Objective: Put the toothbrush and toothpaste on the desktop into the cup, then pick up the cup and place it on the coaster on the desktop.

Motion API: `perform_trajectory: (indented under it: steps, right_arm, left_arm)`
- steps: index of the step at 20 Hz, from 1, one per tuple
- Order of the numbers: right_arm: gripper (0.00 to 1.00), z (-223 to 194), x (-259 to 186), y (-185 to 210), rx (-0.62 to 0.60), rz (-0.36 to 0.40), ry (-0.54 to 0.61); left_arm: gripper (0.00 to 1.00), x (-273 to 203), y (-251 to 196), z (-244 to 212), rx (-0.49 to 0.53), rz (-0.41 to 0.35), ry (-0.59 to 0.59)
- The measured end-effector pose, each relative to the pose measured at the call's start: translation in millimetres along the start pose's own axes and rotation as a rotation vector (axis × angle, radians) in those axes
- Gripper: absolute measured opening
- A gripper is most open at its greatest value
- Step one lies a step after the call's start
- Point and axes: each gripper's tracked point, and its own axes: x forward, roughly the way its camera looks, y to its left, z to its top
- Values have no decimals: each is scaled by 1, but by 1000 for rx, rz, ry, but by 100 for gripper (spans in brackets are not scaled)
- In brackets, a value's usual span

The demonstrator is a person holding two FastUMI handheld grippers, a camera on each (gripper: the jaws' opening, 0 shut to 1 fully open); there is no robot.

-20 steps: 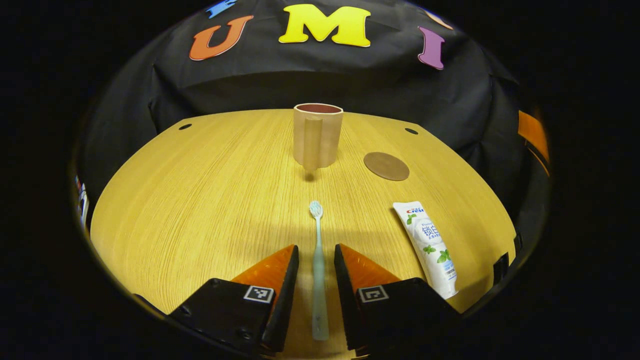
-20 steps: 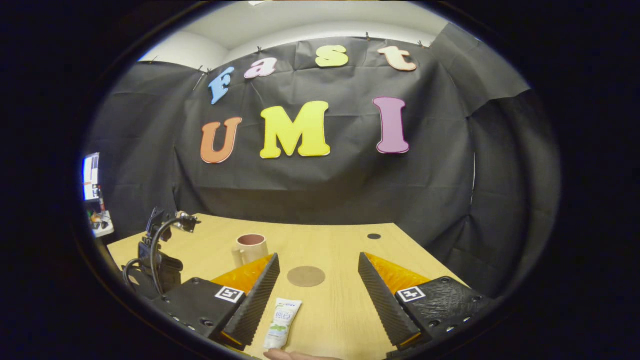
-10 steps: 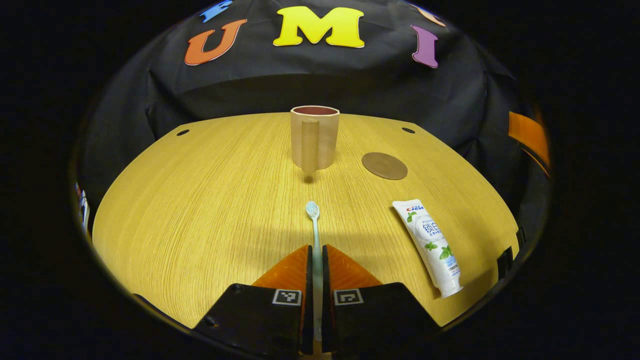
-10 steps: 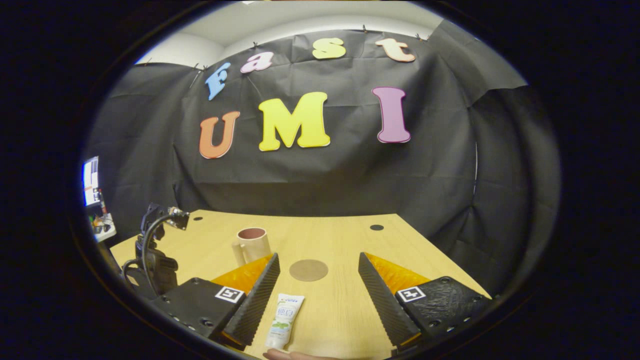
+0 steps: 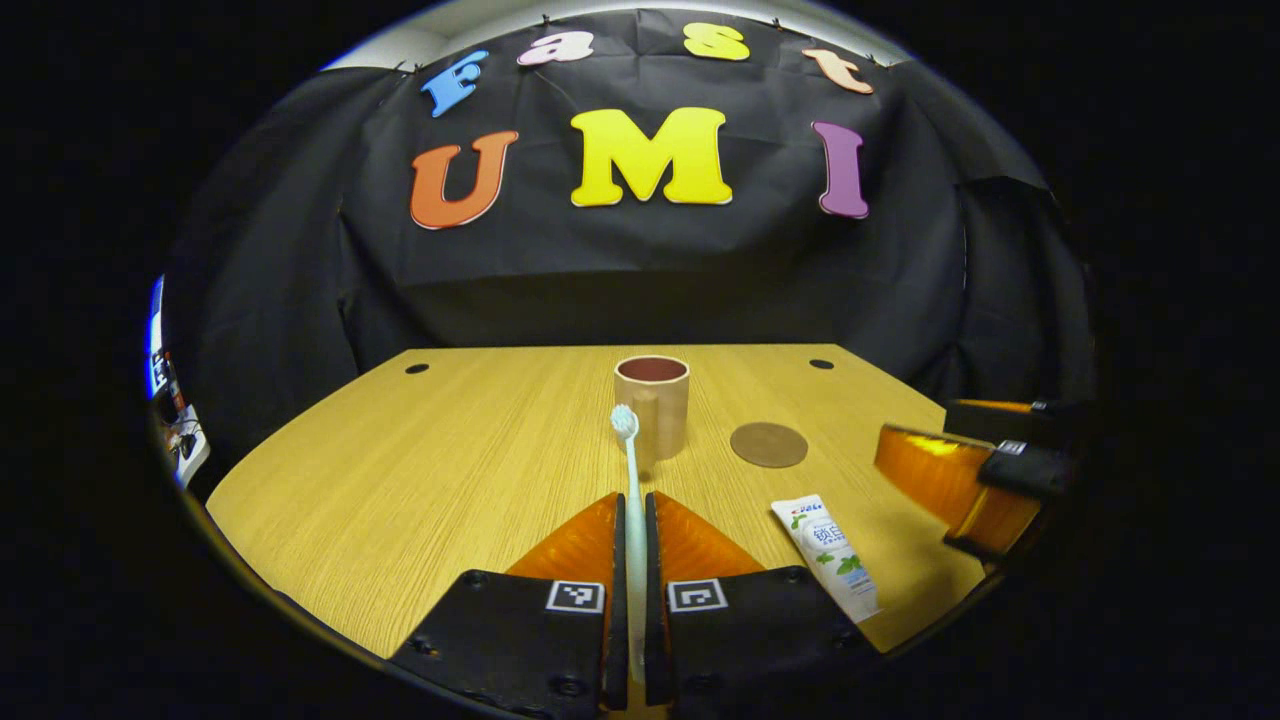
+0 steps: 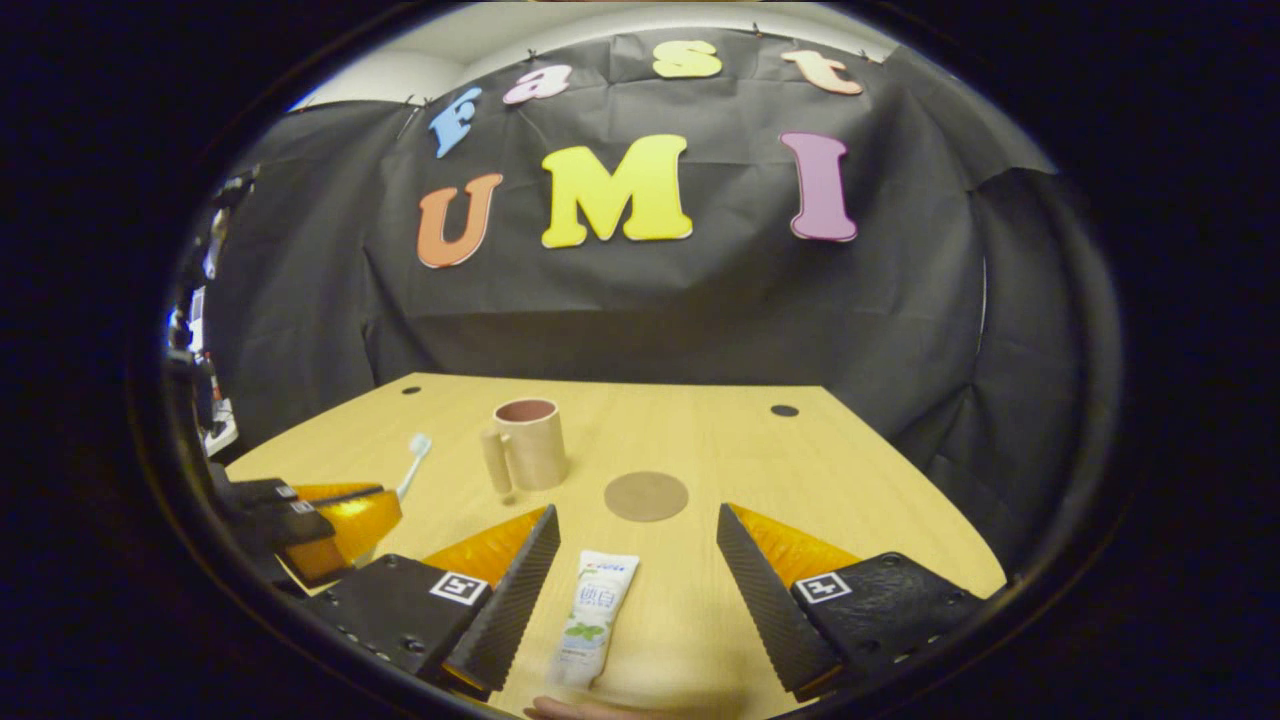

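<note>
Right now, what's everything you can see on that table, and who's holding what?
toothbrush: one, pale blue-green, lifted off the table, clamped in the left tongs.
cup: one, beige with dark red inside, mid-table, upright.
coaster: one, brown, beside the cup.
toothpaste: one, white tube, flat on the table, between the right tongs' fingers, untouched.
table: one, light wood.
left tongs: shut on the toothbrush.
right tongs: open.

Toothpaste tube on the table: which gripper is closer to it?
Right. The right gripper hangs open with the toothpaste lying between its fingers. The left gripper is off to the side, shut on the toothbrush.
</note>
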Motion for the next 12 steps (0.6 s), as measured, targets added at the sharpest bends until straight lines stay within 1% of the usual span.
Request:
perform_trajectory:
  steps: [2,4,6,8,9,10,11,12]
  right_arm:
    - [96,-17,8,8,-18,3,52]
    - [96,-42,15,15,-25,7,131]
    - [96,-68,19,24,-8,21,231]
    - [96,-85,21,33,30,60,313]
    - [92,-90,23,33,46,62,337]
    - [91,-94,26,30,60,53,350]
    - [86,-96,29,27,70,43,362]
    - [83,-95,31,24,69,34,353]
  left_arm:
    - [9,-11,6,22,2,20,-85]
    - [9,-20,12,38,3,37,-152]
    - [9,-28,11,47,1,26,-190]
    - [9,-30,11,51,5,27,-209]
    - [9,-29,9,51,10,22,-211]
    - [9,-28,8,50,15,16,-207]
    - [9,-28,8,49,11,15,-204]
    - [9,-26,6,47,8,8,-196]
